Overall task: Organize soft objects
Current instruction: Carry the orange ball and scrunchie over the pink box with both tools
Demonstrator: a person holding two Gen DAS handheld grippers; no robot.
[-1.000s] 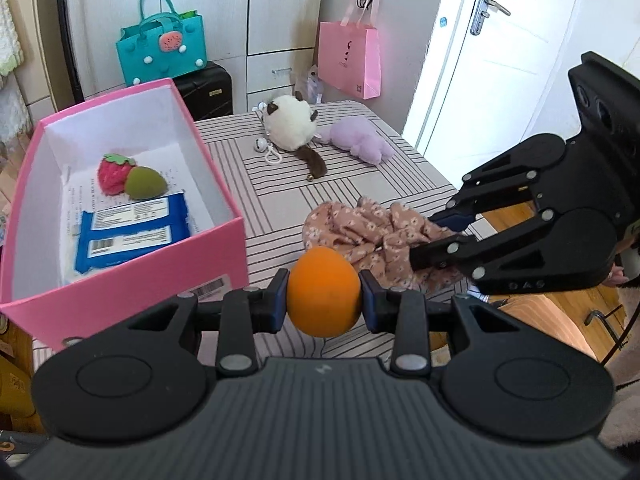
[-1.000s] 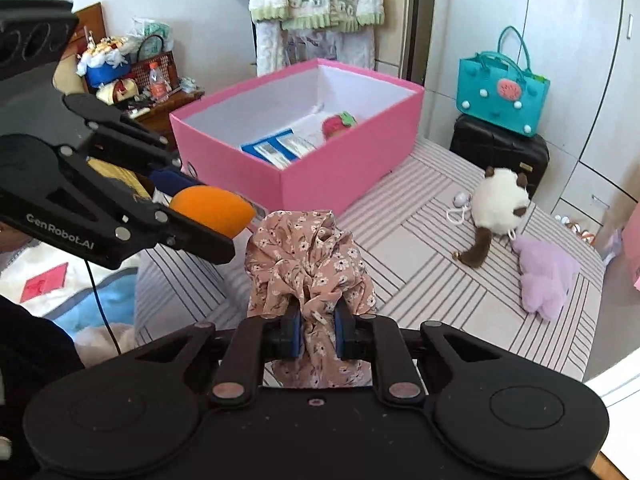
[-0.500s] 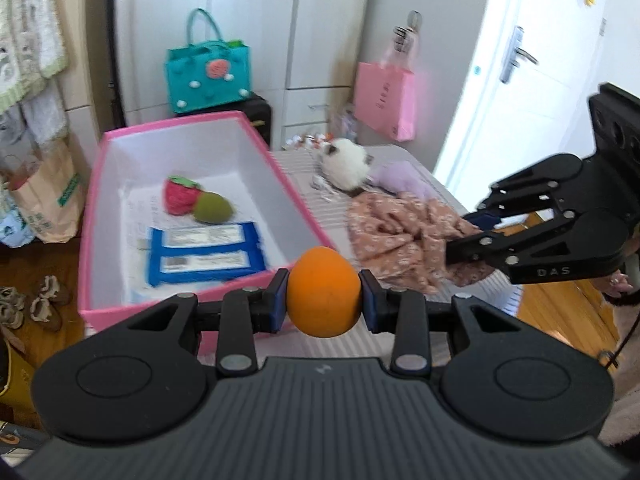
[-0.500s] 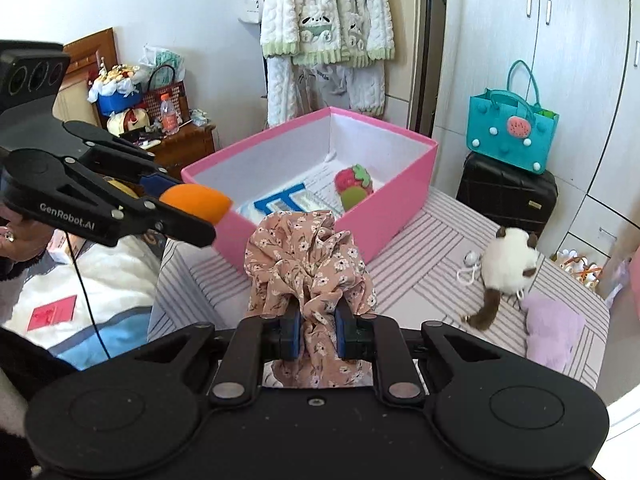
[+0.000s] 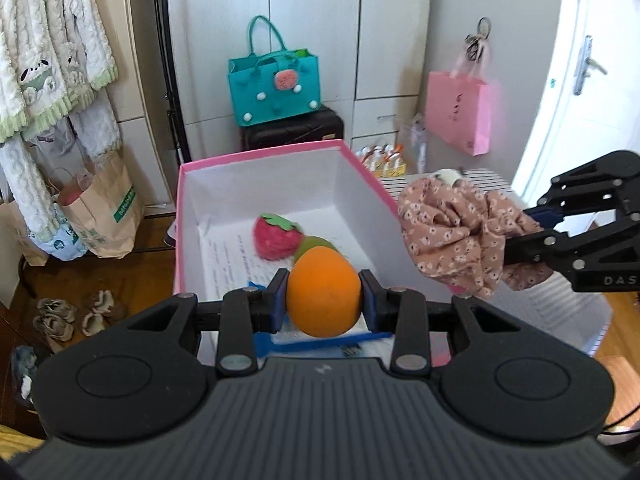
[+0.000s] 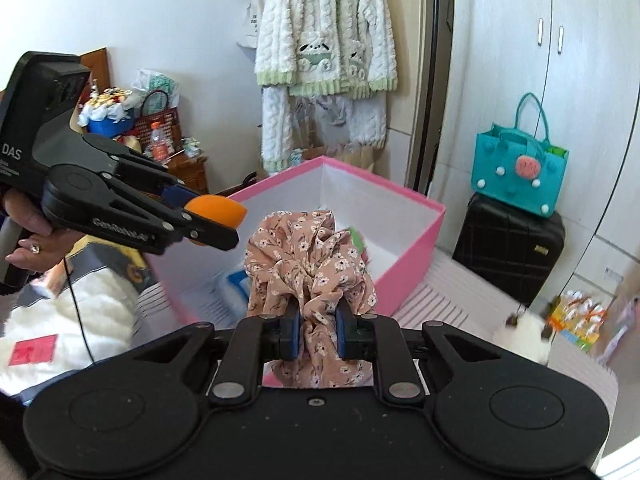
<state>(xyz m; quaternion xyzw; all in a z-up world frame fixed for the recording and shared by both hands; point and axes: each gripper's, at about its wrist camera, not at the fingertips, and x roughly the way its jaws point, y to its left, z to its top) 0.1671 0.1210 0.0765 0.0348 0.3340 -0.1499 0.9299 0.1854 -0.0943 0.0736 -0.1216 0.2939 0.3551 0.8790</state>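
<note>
Both your grippers have risen and swung toward the pink box (image 5: 362, 170) since a second ago, when the floral cloth (image 6: 308, 264) hung low over the striped table (image 5: 560, 312). Your left gripper (image 5: 323, 295) now holds the orange ball (image 5: 323, 293) clamped between its blue pads (image 5: 280, 298), hovering above the box's near edge. Your right gripper (image 6: 316, 332) has its fingers pinched tight on the floral cloth, which bunches up beside the box's right wall in the left wrist view. Inside the box lie a red strawberry toy (image 5: 276, 237), a green toy (image 5: 316, 243) touching it, and a blue packet (image 5: 320, 340) near the front edge
</note>
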